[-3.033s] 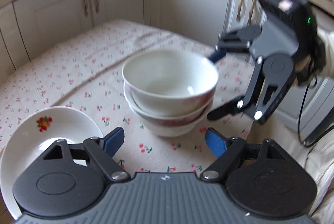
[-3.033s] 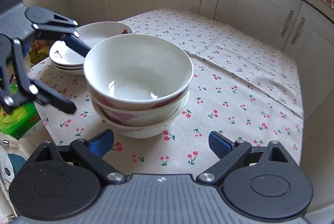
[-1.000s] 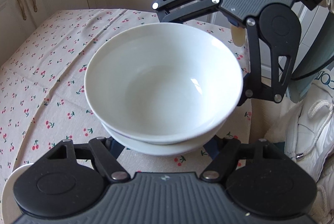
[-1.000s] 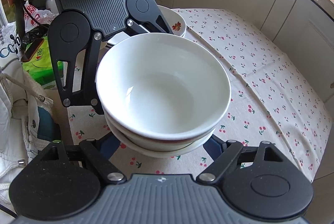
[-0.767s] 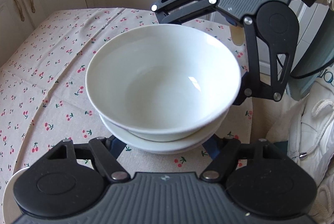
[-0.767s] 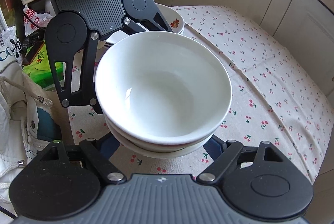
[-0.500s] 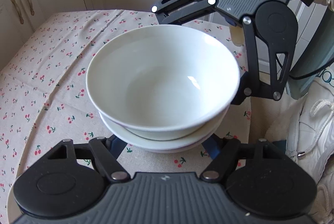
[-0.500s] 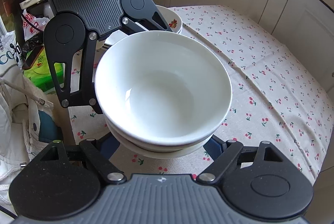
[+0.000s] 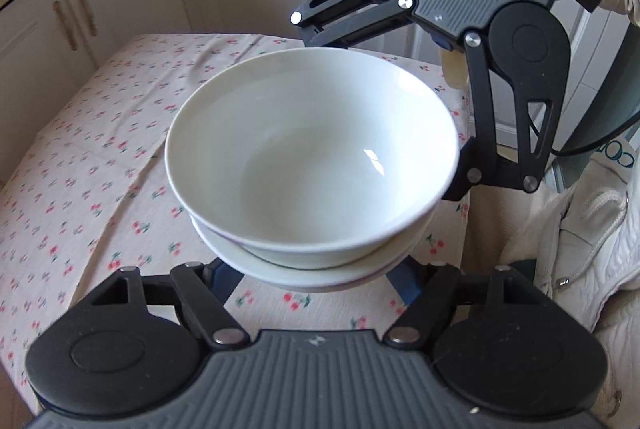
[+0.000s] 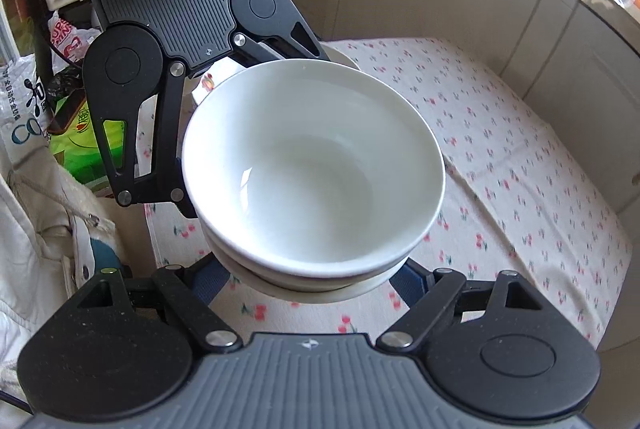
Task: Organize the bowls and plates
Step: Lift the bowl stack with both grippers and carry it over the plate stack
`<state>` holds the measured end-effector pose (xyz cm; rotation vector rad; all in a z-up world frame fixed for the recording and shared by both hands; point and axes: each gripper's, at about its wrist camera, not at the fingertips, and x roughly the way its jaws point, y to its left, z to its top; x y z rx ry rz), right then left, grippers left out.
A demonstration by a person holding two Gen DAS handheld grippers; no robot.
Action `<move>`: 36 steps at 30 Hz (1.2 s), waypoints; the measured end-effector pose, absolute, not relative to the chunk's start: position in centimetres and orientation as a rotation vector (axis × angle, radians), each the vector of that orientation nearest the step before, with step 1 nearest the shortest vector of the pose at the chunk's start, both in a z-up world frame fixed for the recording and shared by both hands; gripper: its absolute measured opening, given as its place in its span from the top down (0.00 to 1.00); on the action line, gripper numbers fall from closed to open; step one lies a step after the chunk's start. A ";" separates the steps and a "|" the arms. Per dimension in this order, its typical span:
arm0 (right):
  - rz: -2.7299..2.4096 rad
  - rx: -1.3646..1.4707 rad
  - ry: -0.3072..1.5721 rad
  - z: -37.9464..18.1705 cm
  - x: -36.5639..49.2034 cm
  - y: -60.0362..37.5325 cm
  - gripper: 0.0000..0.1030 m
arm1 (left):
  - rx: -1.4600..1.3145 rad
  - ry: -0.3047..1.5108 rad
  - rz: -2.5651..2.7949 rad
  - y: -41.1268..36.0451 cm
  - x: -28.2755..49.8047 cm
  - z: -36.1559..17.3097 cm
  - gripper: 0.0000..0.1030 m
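The stack of white bowls sits over the cherry-print tablecloth, held between both tools. The left gripper grips it at 6 o'clock, the right gripper clasps it from 1 o'clock. Plates lie at 12 in the right view.

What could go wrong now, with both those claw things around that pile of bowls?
The stacked bowls are cradled from opposite sides by the left gripper and right gripper, so uneven motion might tilt them. The top bowl only nests loosely and could slide. The stack sits near the edge of the tablecloth, so a slip might send it off.
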<state>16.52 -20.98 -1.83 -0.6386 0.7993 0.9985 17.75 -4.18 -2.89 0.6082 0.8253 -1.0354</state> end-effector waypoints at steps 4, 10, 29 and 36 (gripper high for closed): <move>1.028 -0.676 0.773 -1.1 16.9 -18.6 0.14 | 0.595 0.821 -0.993 -1.8 17.6 -2.0 0.27; 1.080 -0.701 0.726 -0.2 18.0 -14.7 0.14 | 0.579 0.794 -0.921 2.5 17.3 -0.8 0.27; 1.136 -0.738 0.729 -2.5 21.9 -6.5 0.14 | 0.533 0.808 -0.831 9.2 19.4 -3.0 0.27; 1.119 -0.735 0.759 -3.3 22.6 -6.0 0.14 | 0.522 0.815 -0.842 9.7 20.0 -3.7 0.27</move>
